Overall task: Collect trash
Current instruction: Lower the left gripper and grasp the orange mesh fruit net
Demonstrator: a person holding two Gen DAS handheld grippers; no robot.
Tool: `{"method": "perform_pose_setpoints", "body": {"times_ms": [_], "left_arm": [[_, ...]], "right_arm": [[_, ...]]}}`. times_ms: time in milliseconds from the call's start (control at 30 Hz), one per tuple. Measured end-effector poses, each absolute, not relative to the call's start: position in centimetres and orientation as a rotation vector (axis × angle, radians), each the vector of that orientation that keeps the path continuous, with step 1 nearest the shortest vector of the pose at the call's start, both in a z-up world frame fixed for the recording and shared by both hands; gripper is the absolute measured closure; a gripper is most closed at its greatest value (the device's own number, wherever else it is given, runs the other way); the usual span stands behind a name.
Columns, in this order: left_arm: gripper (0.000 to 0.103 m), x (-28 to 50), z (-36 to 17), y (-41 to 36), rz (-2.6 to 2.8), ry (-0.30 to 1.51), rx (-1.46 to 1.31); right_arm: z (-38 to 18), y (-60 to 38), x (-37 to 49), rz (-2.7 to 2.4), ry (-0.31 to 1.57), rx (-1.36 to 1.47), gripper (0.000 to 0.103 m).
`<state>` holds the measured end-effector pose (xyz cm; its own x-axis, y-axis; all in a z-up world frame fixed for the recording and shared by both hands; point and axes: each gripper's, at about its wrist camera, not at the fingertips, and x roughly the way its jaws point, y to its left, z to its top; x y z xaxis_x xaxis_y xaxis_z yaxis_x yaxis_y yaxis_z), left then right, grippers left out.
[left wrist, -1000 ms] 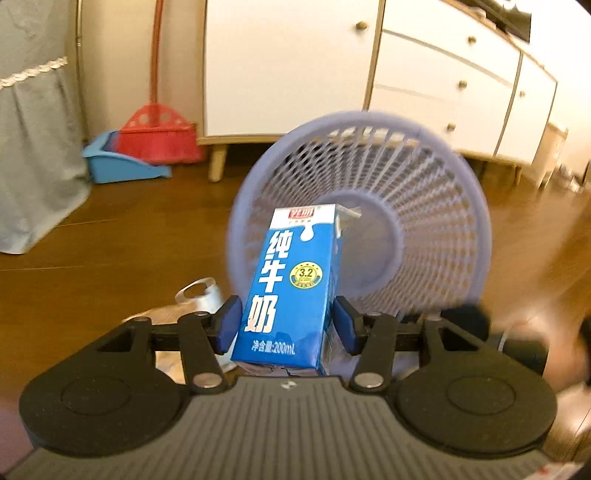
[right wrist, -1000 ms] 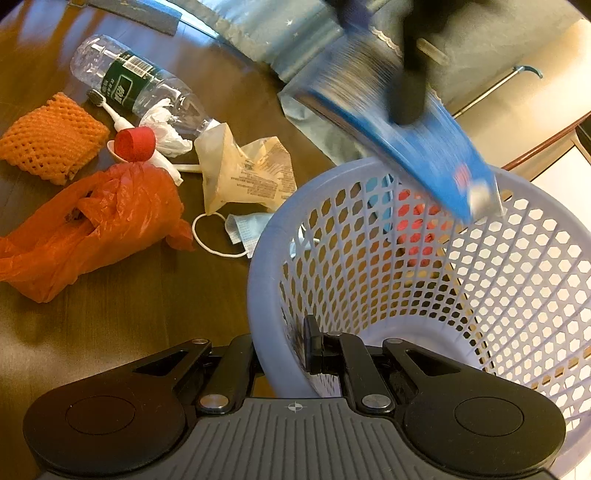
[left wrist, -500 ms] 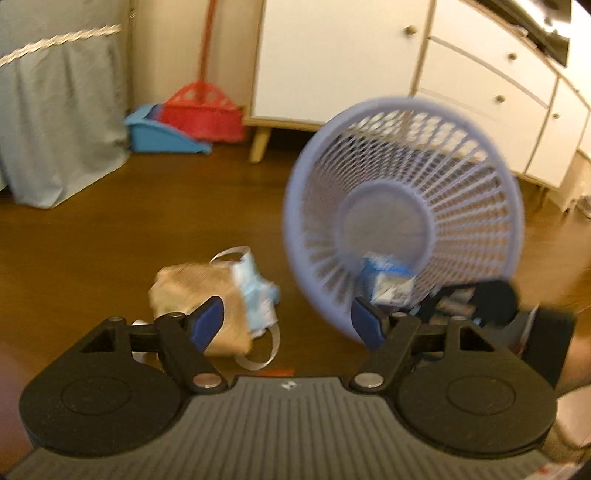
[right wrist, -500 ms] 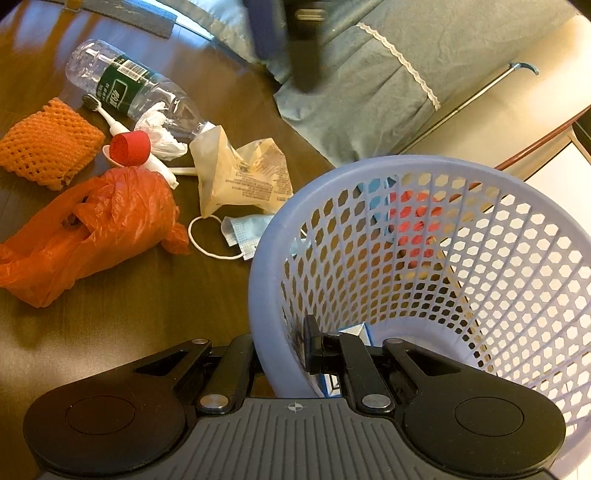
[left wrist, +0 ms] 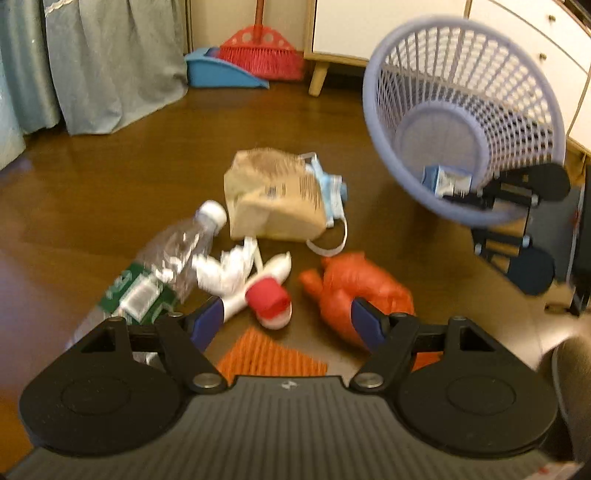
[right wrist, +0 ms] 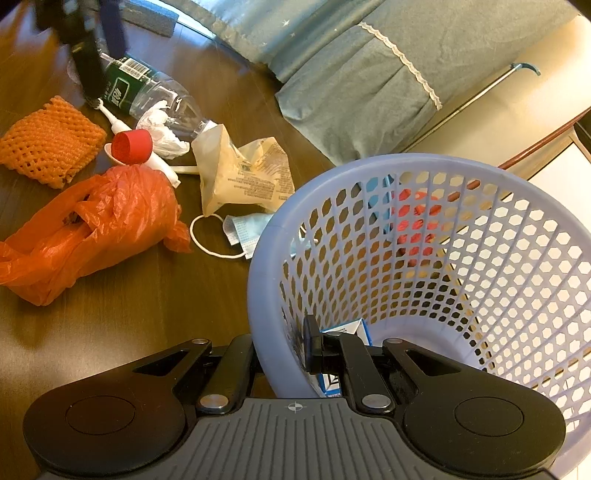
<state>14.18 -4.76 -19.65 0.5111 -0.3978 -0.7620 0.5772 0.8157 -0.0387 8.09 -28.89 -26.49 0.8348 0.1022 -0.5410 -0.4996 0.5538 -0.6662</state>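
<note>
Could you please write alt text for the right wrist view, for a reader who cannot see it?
The right tongs are shut on the rim of a lavender mesh basket holding a blue milk carton. On the brown floor to the left lie an orange plastic bag, orange foam netting, a clear bottle, a paper bag and a face mask.

Dark wood floor [left wrist: 110, 192], white cabinet [left wrist: 343, 26]

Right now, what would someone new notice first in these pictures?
The lavender plastic mesh basket, its rim clamped by the right gripper, with a blue-and-white milk carton inside. Then the crumpled orange plastic bag on the brown wooden floor, below the open left gripper.
</note>
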Motion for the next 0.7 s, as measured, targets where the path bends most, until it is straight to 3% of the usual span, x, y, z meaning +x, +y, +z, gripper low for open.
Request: {"method": "perform_pose_setpoints", "body": {"times_ms": [400,533,700], "left_arm": [[0.033,11.6,-24.2,-4.7,-0.664,0.9,0.463],[0.046,10.9,-25.3,-5.3,-0.686,0.919,0.544],[0.049,10.5,-26.2,-5.8,-0.694,0.919,0.604]], "right_arm": [[-26.6,-29.0,7.8,0.375,0.48,-0.929,0.099],[-26.6,-28.9,7.8,0.376,0.479,-0.931,0.099],[-26.6,-29.0,7.8,0.375,0.479,-0.931,0.099]]}}
